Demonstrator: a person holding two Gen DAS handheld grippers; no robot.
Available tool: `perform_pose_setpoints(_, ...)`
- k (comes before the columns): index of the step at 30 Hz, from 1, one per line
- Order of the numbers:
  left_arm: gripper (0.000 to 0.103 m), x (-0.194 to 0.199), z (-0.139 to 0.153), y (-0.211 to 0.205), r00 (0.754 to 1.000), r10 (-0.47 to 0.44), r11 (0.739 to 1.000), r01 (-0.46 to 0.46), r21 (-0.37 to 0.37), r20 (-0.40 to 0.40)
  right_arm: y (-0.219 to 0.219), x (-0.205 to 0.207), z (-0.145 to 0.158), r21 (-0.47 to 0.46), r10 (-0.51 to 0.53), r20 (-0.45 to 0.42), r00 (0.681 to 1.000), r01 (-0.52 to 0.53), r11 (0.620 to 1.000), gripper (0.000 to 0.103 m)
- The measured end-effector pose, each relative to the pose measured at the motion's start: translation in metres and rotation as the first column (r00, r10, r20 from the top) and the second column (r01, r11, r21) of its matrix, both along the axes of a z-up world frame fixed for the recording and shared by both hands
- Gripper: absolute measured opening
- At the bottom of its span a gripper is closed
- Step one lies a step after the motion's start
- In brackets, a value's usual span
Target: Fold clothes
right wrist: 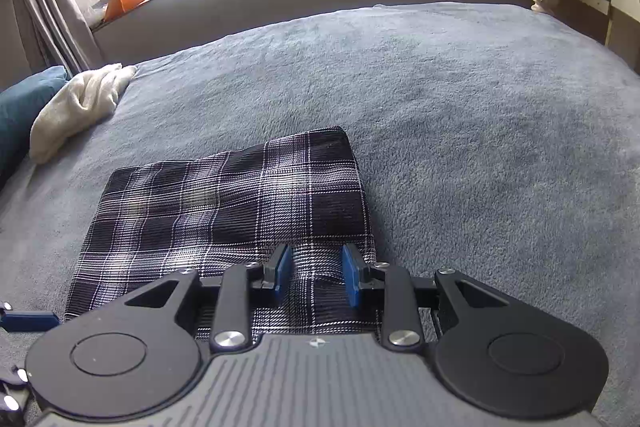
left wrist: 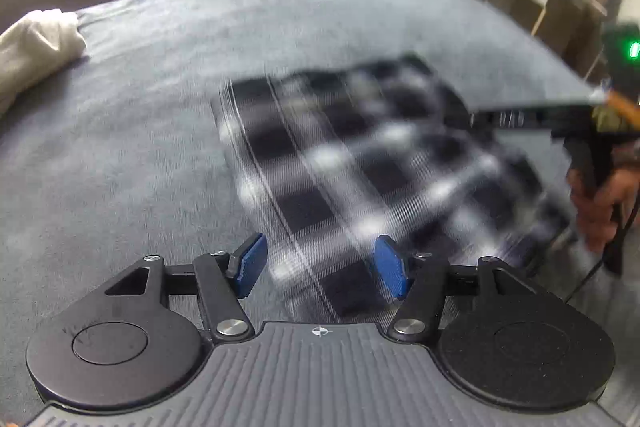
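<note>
With the plaid garment (right wrist: 224, 211) folded flat near the bed's (right wrist: 480, 107) front edge, both the left gripper (left wrist: 320, 265) and right gripper (right wrist: 316, 275) hover spread and empty above it, so the fold looks finished and setting it aside probably comes next.

Folded plaid garment (right wrist: 236, 203) flat on bed

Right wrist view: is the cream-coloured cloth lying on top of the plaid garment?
No: the cream-coloured cloth lies apart at the far left of the grey blanket, with bare blanket between it and the folded plaid garment.
</note>
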State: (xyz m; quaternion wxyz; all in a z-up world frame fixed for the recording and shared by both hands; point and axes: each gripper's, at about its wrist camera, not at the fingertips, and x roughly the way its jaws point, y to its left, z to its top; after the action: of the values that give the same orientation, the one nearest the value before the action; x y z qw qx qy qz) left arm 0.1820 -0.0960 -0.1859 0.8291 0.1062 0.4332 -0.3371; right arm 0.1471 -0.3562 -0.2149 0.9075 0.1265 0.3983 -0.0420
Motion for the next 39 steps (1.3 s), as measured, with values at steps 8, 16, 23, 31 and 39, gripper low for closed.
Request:
perform_pose_setpoints(8,0.064,0.004,-0.010,-0.005,0.999,0.047,0.994,-0.045,0.100,-0.022,0.000,0.003,0.006,-0.004,0.008,-0.012,1.000,-0.008,1.000,0.031)
perform_pose_setpoints(16,0.064,0.005,-0.011,-0.010,0.998,0.046,0.992,-0.041,0.119,-0.038,0.019,0.007,0.028,-0.094,0.076,0.039,0.996,-0.072,0.993,0.031)
perform_pose_setpoints(23,0.065,0.005,-0.010,-0.012,0.998,0.041,0.991,-0.036,0.126,-0.039,0.018,0.010,0.012,-0.060,0.066,-0.018,0.998,-0.067,0.996,0.032)
perform_pose_setpoints(31,0.065,0.007,-0.010,-0.015,0.998,0.041,0.991,-0.035,0.128,-0.046,-0.060,0.005,0.005,0.369,-0.170,-0.034,0.985,0.171,0.914,0.062)
perform_pose_setpoints(39,0.065,0.024,-0.003,0.000,0.991,0.062,0.998,-0.060,0.019,-0.116,-0.115,0.004,-0.042,0.674,-0.275,-0.178,0.945,0.320,0.666,0.075)
